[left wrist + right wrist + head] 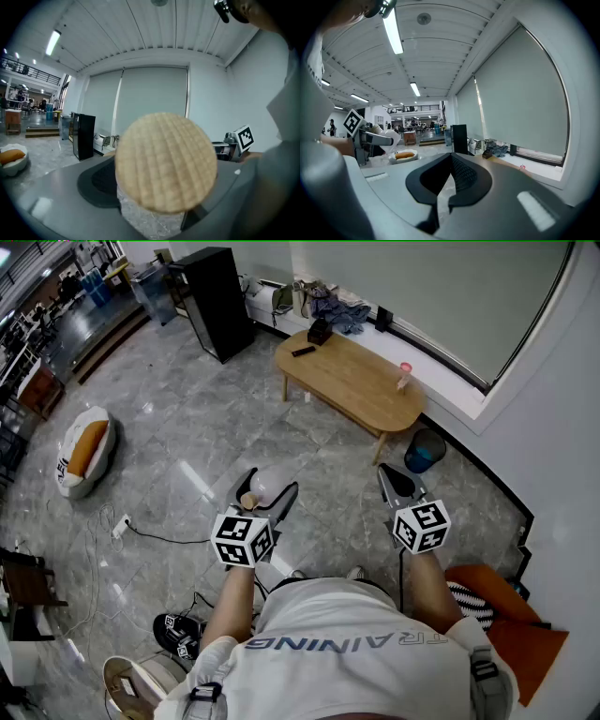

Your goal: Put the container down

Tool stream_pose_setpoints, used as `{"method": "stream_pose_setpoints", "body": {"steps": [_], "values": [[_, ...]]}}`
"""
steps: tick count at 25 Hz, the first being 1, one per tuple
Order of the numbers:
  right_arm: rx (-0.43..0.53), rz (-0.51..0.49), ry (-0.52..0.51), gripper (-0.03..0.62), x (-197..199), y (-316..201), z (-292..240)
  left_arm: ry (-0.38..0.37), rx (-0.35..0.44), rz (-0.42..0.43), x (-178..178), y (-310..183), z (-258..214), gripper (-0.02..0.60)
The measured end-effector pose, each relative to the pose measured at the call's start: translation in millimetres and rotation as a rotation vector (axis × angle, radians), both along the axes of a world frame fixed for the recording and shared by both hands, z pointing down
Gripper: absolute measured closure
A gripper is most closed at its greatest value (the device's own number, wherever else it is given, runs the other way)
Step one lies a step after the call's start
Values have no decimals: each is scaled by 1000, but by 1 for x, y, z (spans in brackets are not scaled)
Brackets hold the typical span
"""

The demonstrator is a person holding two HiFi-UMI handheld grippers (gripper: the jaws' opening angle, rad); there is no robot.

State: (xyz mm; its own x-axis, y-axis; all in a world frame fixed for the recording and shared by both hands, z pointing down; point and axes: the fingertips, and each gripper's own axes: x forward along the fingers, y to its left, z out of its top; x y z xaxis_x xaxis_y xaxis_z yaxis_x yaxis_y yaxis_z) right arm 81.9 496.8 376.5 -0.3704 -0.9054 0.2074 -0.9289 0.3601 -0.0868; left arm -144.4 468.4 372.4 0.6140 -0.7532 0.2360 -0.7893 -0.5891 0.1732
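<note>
Head view: the left gripper was clamped on the container, a pale, rounded jar lying on its side, held off the grey marbled floor with its tan end toward the person. The right gripper was closed and empty. Beyond stood an oval wooden table with a small pink cup on it. A blue bin sat just beside its leg, contents not visible. A round white cushion cradled an orange pad.

Left gripper view: the container showed its flat round end, tan with a fine grid texture, between jaws that pressed on its sides.

Right gripper view: the dark ribbed pads met at their tips with nothing between them.
</note>
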Motion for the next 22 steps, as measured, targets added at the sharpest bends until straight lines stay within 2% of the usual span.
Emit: {"method": "stream_pose_setpoints", "body": {"steps": [16,22], "values": [[-12,-1,-8,579,-17,-11,1,18,-8,-15,-19,-7,-2,181],[-14,3,-35,577,-39,-19,1,24,-11,-41,-49,-4,1,181]]}}
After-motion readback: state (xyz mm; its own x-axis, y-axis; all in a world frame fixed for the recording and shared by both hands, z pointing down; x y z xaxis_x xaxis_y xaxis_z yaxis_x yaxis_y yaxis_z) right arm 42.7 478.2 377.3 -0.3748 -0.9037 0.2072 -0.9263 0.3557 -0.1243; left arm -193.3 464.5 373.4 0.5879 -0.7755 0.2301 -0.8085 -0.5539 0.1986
